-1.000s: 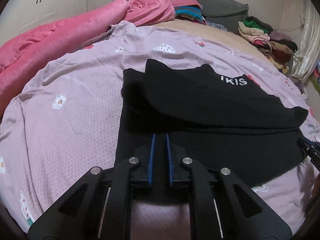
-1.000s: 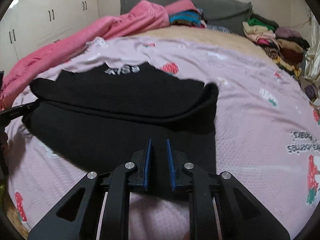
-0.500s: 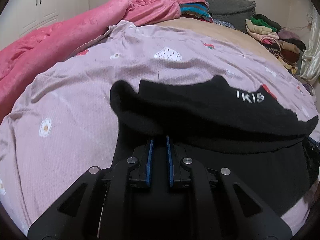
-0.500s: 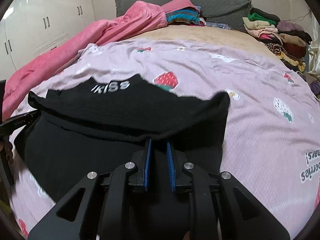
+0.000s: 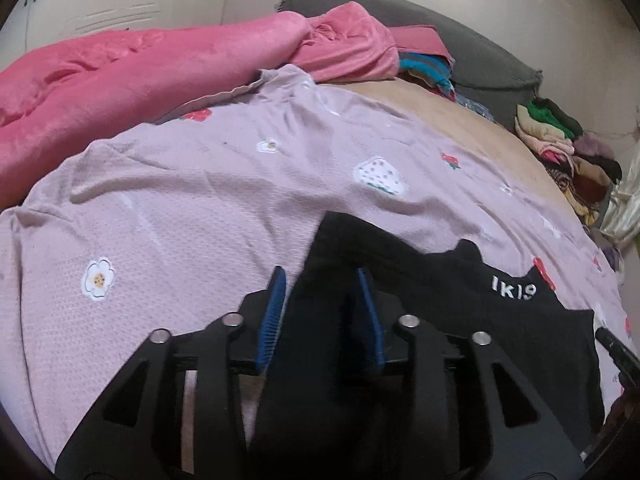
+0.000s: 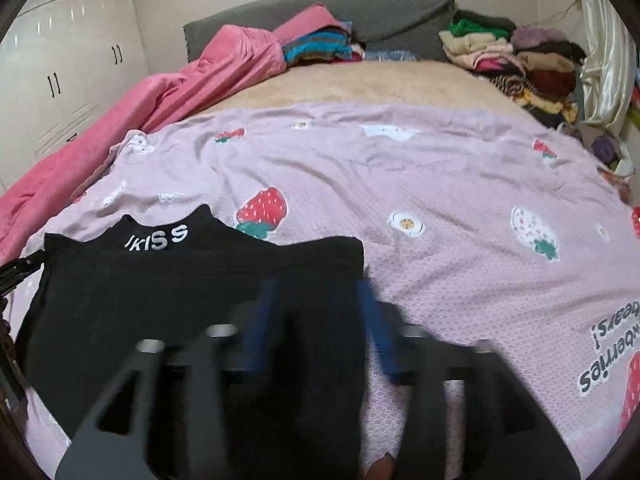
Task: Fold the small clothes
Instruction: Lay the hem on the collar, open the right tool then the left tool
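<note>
A bed (image 6: 360, 80) fills both views, covered by a lilac sheet (image 5: 180, 208) printed with strawberries and flowers. A pink quilt (image 5: 120, 72) is bunched along the upper left of the frame, and a pile of clothes (image 6: 520, 60) sits at the upper right. The black top (image 6: 160, 300), lettered in white at its collar, lies folded on the sheet, in the lower left of the right wrist view and the lower right of the left wrist view. The left gripper (image 5: 320, 300) has just been opening; its blue fingers (image 5: 272, 316) stand apart astride the top's corner, not pressing it. The right gripper (image 6: 320, 320), blurred, has also just been opening, its fingers (image 6: 376, 332) apart over the top's edge.
</note>
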A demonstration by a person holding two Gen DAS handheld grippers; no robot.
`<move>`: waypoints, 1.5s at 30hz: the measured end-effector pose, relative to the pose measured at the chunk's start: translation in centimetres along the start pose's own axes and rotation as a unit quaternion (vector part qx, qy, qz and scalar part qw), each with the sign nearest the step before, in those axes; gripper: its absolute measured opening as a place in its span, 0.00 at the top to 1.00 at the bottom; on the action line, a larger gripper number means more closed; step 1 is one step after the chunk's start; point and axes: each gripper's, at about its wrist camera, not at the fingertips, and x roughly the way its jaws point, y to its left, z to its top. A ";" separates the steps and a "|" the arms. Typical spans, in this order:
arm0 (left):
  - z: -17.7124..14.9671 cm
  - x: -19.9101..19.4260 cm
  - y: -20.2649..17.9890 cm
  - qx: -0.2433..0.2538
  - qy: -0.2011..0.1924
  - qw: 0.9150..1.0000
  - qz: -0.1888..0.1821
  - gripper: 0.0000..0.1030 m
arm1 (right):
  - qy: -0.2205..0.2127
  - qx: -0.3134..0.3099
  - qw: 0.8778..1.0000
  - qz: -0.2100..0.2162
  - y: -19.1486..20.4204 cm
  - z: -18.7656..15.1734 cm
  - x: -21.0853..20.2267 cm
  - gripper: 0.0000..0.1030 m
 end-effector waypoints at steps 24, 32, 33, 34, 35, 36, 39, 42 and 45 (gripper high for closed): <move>0.5 0.5 -1.7 0.086 -0.023 0.996 -0.022 0.95 | -0.038 0.012 0.999 -0.034 -0.7 0.5 -0.3 0.92; 0.0 2.1 -0.5 0.065 0.010 0.997 -0.035 0.93 | -0.007 0.006 0.998 -0.058 -0.6 -0.6 1.9 0.92; -0.1 2.0 -0.5 0.065 0.010 0.997 -0.036 0.93 | -0.008 0.005 0.998 -0.059 -0.6 -0.6 1.8 0.92; -0.2 1.9 -0.5 0.066 0.010 0.997 -0.036 0.93 | -0.009 0.003 0.998 -0.060 -0.5 -0.6 1.8 0.92; -0.2 1.8 -0.6 0.066 0.010 0.997 -0.037 0.93 | -0.010 0.002 0.998 -0.061 -0.5 -0.7 1.8 0.92; -0.2 1.7 -0.6 0.067 0.009 0.997 -0.037 0.93 | -0.011 0.000 0.998 -0.063 -0.4 -0.7 1.7 0.92; -0.4 1.5 -0.8 0.071 0.009 0.997 -0.035 0.93 | -0.017 -0.006 0.997 -0.071 -0.1 -0.8 1.5 0.92; -0.5 1.3 -1.0 0.079 0.009 0.996 -0.031 0.92 | -0.023 -0.014 0.997 -0.077 0.3 -1.0 1.3 0.92; -0.5 1.0 -1.0 0.081 0.008 0.996 -0.028 0.91 | -0.025 -0.017 0.996 -0.086 0.4 -1.0 1.2 0.91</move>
